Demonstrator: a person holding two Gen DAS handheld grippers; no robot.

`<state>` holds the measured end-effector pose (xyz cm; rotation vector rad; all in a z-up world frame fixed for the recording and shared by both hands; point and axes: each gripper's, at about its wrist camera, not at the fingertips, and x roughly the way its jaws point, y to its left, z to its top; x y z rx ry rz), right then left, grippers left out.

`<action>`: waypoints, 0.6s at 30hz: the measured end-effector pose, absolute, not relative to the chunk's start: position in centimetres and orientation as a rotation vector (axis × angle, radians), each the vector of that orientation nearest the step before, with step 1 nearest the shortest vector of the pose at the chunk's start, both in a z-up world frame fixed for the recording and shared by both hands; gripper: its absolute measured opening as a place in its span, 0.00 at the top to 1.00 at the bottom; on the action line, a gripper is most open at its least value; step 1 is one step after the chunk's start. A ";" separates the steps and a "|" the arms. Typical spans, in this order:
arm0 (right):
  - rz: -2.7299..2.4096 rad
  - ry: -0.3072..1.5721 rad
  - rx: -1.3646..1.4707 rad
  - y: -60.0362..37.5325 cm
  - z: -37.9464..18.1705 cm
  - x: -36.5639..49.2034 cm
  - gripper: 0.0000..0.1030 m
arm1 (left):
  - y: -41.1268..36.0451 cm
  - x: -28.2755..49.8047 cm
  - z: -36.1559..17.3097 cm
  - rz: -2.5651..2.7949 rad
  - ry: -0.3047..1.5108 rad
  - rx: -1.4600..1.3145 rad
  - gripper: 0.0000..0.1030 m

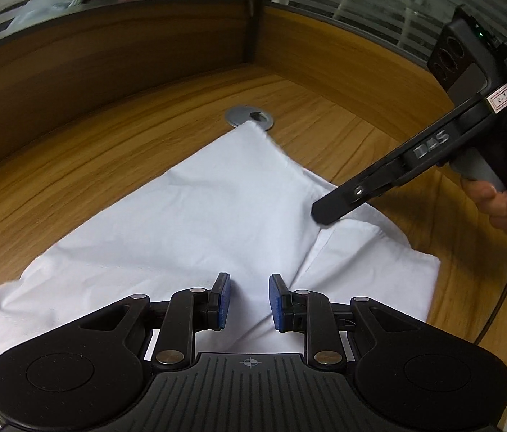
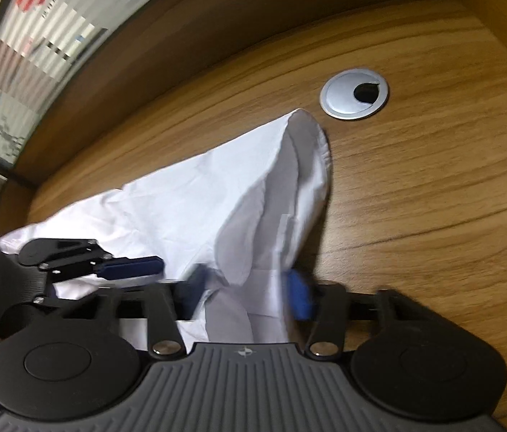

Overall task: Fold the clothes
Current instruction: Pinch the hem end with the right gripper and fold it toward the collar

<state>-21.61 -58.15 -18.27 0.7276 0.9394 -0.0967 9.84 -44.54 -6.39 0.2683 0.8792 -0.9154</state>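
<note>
So on my left, the left gripper (image 1: 249, 300) hangs low over the white garment (image 1: 195, 223), fingers a narrow gap apart with nothing pinched, probably lined up for a crease. The garment's spread across the wooden tabletop (image 1: 343, 136), its far corner right by the silver cable grommet (image 2: 354, 94). Over on the right, the right gripper (image 2: 249, 288) has a raised fold of cloth between its fingers, but it's blurry and I can't tell if they're actually clamped. I'd guess it's after that edge to fold.
</note>
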 end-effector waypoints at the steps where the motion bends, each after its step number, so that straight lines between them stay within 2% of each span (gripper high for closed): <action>1: -0.112 0.929 0.729 -57.9 -17.8 -21.6 0.75 | -44.7 9.7 -6.5 -0.918 0.872 0.277 0.75; 2: -0.128 0.918 0.731 -57.7 -17.4 -21.7 0.91 | -44.9 9.6 -6.5 -0.919 0.865 0.285 0.75; 3: -0.144 0.908 0.733 -57.4 -16.9 -21.7 0.95 | -44.9 9.6 -6.5 -0.917 0.864 0.279 0.75; 11: -0.215 0.818 0.678 -52.9 -10.8 -21.2 0.96 | -43.2 9.7 -5.5 -0.878 0.869 0.168 0.70; 18: -0.237 0.810 0.506 -45.7 -5.3 -19.0 0.96 | -32.3 7.1 -0.6 -0.726 0.796 -0.017 0.68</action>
